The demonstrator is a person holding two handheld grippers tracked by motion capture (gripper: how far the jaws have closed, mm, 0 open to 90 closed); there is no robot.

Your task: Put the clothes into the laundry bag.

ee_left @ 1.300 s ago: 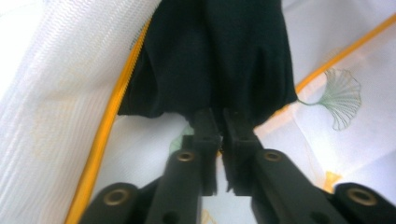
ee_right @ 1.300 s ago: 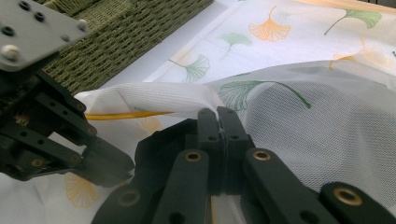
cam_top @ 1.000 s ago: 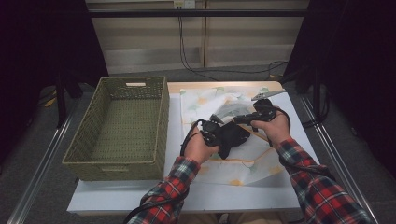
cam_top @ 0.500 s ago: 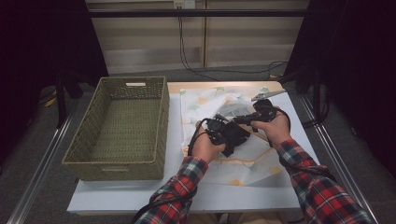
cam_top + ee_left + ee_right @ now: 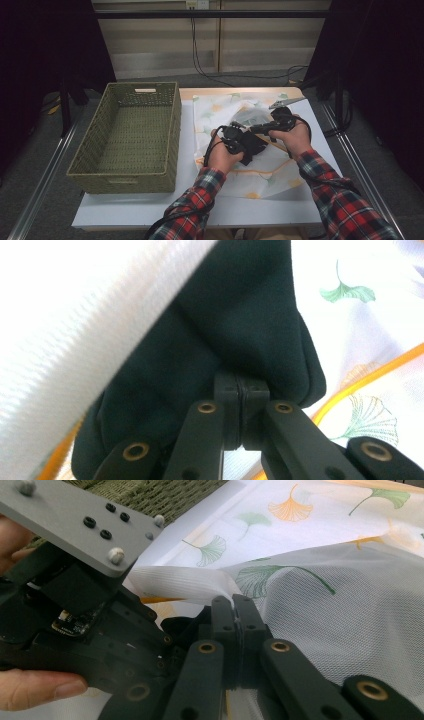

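Left gripper (image 5: 239, 141) clamped dark cloth (image 5: 225, 330), shifted slightly lower-left from earlier frame; right gripper (image 5: 234, 611) pinched white mesh bag (image 5: 350, 620) rim at frame centre, unmoved. Insertion likely underway.

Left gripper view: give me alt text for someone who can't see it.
The left gripper has its two black jaws shut on the edge of a dark fabric piece. A white mesh bag crosses the upper left, blurred. Beneath lies a white cloth with ginkgo leaf print and orange lines.
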